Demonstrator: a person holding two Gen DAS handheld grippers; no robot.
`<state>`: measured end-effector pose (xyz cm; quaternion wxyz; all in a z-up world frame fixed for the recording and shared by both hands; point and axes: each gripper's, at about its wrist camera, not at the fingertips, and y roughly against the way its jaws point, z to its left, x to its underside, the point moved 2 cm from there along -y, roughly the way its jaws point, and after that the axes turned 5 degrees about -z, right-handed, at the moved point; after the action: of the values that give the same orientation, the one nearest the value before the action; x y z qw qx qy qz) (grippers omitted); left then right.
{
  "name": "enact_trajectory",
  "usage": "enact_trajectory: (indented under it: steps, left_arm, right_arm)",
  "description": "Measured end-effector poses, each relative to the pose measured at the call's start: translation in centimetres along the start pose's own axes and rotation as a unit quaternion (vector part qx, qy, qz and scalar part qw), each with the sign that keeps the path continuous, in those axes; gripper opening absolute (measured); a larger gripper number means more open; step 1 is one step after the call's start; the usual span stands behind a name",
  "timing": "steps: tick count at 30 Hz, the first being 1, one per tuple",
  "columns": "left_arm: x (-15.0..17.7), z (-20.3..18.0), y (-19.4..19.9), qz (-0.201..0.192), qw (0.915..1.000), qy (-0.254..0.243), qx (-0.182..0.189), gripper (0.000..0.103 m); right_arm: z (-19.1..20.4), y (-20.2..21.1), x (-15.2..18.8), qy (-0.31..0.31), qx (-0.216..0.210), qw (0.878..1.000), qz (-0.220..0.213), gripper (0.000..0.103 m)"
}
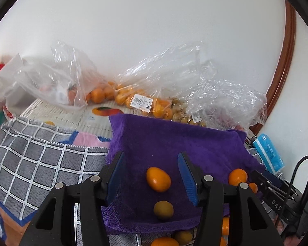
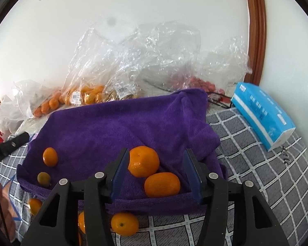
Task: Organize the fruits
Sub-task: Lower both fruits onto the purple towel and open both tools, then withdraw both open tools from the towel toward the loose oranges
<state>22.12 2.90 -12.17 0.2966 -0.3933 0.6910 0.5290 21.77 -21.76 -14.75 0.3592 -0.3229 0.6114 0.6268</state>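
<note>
Both grippers hang over a purple towel with their blue pads spread and nothing pinched.

From the left wrist, the left gripper (image 1: 152,176) stands apart over the towel (image 1: 174,141). An oval orange fruit (image 1: 158,179) lies on the cloth between the pads, touching neither. Just nearer the camera sits a greenish fruit (image 1: 163,210), also on the towel. At the towel's right edge a round orange (image 1: 237,176) shows, with the tip of the right gripper (image 1: 262,176) close beside it. More fruit lies off the cloth's near edge, on a grey checked cloth (image 1: 37,160). Against the wall behind, clear plastic bags (image 1: 145,90) hold more oranges, one with a white price label.

From the right wrist, the right gripper (image 2: 156,174) is likewise spread. Two oranges rest on the towel (image 2: 123,123) between its pads: a round one (image 2: 143,161) up against the left pad, whether touching I cannot tell, and an oval one (image 2: 162,184) nearer, clear of both pads. Far left on the towel lie a small orange fruit (image 2: 50,156) and the greenish one (image 2: 43,178). Another orange (image 2: 124,223) sits on the checked cloth (image 2: 267,174) just off the towel's near edge. A blue tissue pack (image 2: 260,112) lies to the right, and the bags (image 2: 133,61) line the wall.
</note>
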Motion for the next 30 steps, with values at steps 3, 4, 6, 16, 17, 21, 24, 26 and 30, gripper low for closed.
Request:
enact_trajectory:
  steps: [3, 4, 6, 16, 17, 21, 24, 26, 30]
  left_arm:
    - [-0.5, -0.3, 0.7, 0.001, 1.0, 0.0, 0.004, 0.05]
    - [-0.8, -0.3, 1.1, 0.004, 0.9999, 0.002, -0.011, 0.049]
    - [-1.1, -0.5, 1.9, 0.009, 1.0, 0.002, -0.003, 0.049]
    - [-0.4, 0.8, 6.5, 0.06, 0.9967, 0.017, 0.052, 0.045]
    - [-0.1, 0.9, 7.0, 0.062, 0.9968, 0.014, 0.048, 0.04]
    - [0.9, 1.4, 9.1, 0.058, 0.9978, 0.009, 0.032, 0.033]
    - [2.0, 1.6, 10.6, 0.056, 0.9977, 0.013, 0.035, 0.033]
    - [2.6, 1.8, 11.3, 0.057, 0.9973, 0.026, 0.039, 0.034]
    - [4.0, 1.8, 12.3, 0.063, 0.9966, 0.024, 0.048, 0.036]
  right_arm:
    - [0.3, 0.2, -0.3, 0.001, 0.004, 1.0, -0.003, 0.054]
    - [0.3, 0.3, -0.4, 0.001, 0.009, 1.0, -0.005, 0.054]
    - [0.3, 0.8, -0.9, -0.007, 0.027, 1.0, -0.001, 0.054]
    - [0.5, 6.3, -0.8, -0.033, -0.016, 0.999, 0.024, 0.045]
    - [0.7, 6.9, -0.6, -0.027, -0.016, 0.999, 0.022, 0.045]
    - [1.2, 10.0, 0.5, -0.016, -0.023, 1.0, 0.007, 0.045]
    - [1.3, 11.6, 1.4, -0.011, -0.032, 0.999, 0.005, 0.045]
    - [1.2, 12.3, 1.9, -0.016, -0.035, 0.999, 0.002, 0.045]
    - [0.9, 13.0, 3.0, -0.024, -0.045, 0.999, 0.016, 0.035]
